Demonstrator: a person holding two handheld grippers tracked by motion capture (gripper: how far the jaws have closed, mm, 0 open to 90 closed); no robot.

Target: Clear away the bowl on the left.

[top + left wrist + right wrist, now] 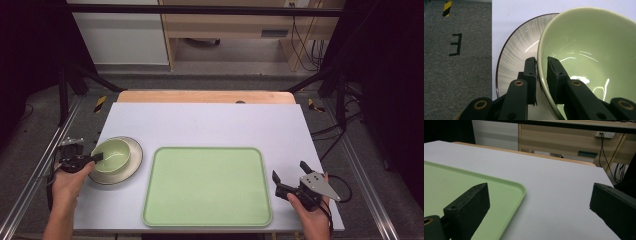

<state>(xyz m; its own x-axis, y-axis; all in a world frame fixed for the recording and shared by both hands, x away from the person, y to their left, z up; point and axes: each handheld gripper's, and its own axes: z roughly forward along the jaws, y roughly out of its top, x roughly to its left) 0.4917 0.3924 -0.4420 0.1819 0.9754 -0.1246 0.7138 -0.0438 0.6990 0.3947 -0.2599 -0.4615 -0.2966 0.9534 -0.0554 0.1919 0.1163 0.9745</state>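
The glossy pale green ceramic bowl (pixel 113 155) sits at about eight o'clock on the white counter (pixel 210 125), mouth up and empty, light glinting off its smooth inside. It rests on a round cream plate with fine grey streaks and a thin dark rim (pixel 134 156); the bowl lies off-centre, toward the plate's nine o'clock side, so more bare plate shows at three o'clock. In the left gripper view the bowl's near rim (pixel 541 67) runs up between the two black jaws, one jaw outside the wall, the other inside, both pressed against it. The bowl looks level on the plate.
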